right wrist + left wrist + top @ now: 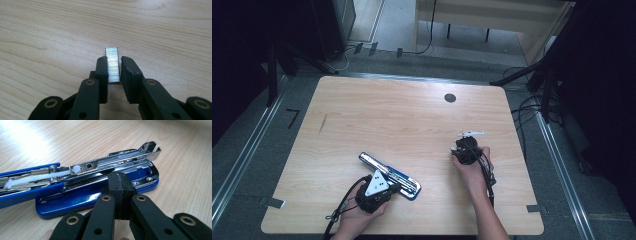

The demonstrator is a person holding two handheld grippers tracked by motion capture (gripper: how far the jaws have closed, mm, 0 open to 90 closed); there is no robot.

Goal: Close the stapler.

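Note:
A blue stapler (403, 181) lies opened flat near the table's front, its chrome staple channel (112, 161) swung up off the blue base (75, 201). My left gripper (388, 186) is shut with nothing between its pads, and its tip (119, 181) sits right at the base's near edge beside the channel. Farther right, my right gripper (466, 146) points down at the tabletop. A short silvery strip of staples (112, 63) stands between its pads, which close on the strip's two sides. I cannot tell whether the strip is lifted off the wood.
The wooden table (412, 115) has a dark round hole (450, 98) near its far edge. Cables (532, 107) trail over the floor past the right side. Both forearms come in over the front edge.

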